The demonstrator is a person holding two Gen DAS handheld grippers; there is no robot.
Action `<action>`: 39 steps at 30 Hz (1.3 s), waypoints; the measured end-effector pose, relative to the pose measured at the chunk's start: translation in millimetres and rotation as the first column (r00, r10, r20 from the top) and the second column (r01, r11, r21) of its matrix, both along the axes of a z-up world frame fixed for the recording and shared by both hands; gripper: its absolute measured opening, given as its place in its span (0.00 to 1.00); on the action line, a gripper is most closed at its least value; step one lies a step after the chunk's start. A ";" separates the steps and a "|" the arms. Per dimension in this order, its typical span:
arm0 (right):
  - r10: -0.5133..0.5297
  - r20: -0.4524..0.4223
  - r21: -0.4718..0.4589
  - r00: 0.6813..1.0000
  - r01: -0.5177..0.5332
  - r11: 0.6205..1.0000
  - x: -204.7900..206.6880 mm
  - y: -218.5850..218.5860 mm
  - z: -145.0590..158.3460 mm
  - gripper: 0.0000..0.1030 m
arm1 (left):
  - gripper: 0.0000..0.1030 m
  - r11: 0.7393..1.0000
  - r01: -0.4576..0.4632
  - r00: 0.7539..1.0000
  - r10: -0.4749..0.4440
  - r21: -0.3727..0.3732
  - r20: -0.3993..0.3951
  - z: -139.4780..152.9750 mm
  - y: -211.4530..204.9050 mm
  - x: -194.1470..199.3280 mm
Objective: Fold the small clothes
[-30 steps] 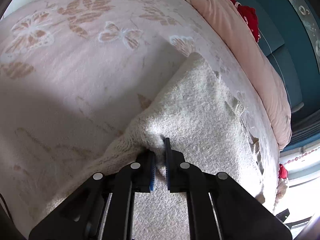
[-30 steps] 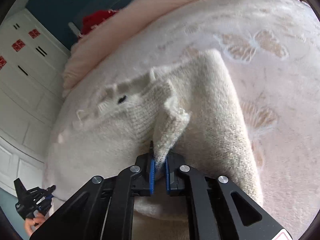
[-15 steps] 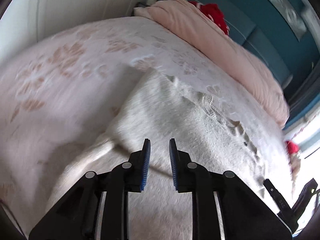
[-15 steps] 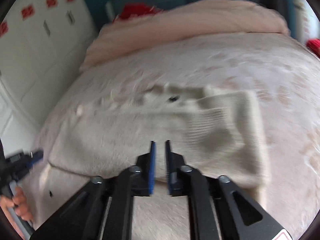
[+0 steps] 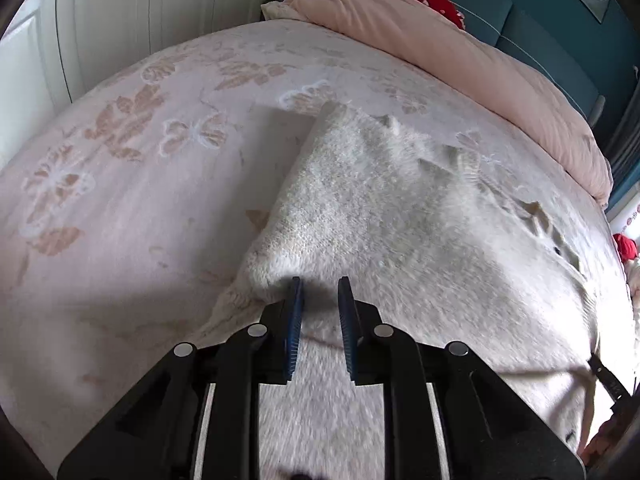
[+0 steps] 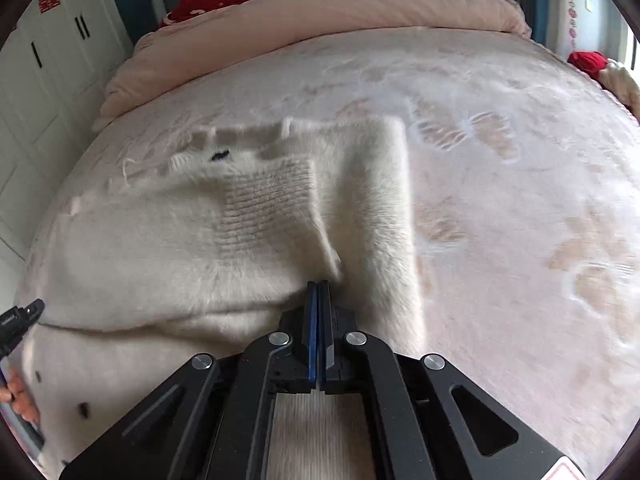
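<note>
Both grippers have let go of the sweater (image 5: pixel 400 216) since a second ago, when each pinched a fold of knit. Now the left gripper (image 5: pixel 320 300) hovers just above the sweater's near left corner with its jaws narrowly apart and nothing between them. On the right gripper (image 6: pixel 318 308) the jaws are pressed together, with no cloth visibly caught, the tips just beside the edge of a folded-over sleeve with a ribbed cuff (image 6: pixel 266 204). The sweater lies flat on the bed (image 6: pixel 520 200), atop a pink blanket with a butterfly pattern. A peach duvet (image 5: pixel 460 48) is bunched along the far edge.
</note>
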State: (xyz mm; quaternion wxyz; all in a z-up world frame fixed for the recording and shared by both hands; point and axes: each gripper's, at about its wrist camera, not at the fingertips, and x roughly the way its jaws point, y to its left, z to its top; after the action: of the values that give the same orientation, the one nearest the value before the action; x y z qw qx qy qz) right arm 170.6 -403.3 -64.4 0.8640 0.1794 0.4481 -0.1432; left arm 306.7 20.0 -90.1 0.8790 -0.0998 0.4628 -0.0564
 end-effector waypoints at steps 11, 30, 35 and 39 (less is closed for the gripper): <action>0.042 0.096 0.018 0.995 -0.044 0.999 -213.2 25.6 63.2 0.47 | 0.76 0.999 0.037 0.999 -0.037 -0.012 -0.011 49.4 71.1 -145.5; 0.023 0.074 0.384 0.997 -0.050 0.922 -271.4 65.3 -15.1 0.25 | 0.45 0.995 0.069 0.980 -0.083 -0.078 -0.184 -5.2 69.6 -229.6; 0.015 0.134 0.372 0.991 -0.064 0.926 -276.0 62.9 16.2 0.07 | 0.09 0.985 0.097 0.977 -0.121 -0.140 -0.175 15.3 76.3 -229.1; 0.032 0.213 0.303 0.977 -0.097 0.948 -300.5 59.5 63.3 0.06 | 0.06 0.977 0.133 0.980 -0.155 -0.167 -0.127 53.9 90.6 -251.1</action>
State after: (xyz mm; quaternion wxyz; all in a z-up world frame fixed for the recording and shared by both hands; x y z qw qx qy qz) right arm -129.9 -343.8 -1.2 0.8707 0.3123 0.3793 -0.0230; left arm 55.6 110.6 -36.2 0.8274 -0.1387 0.5232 -0.1495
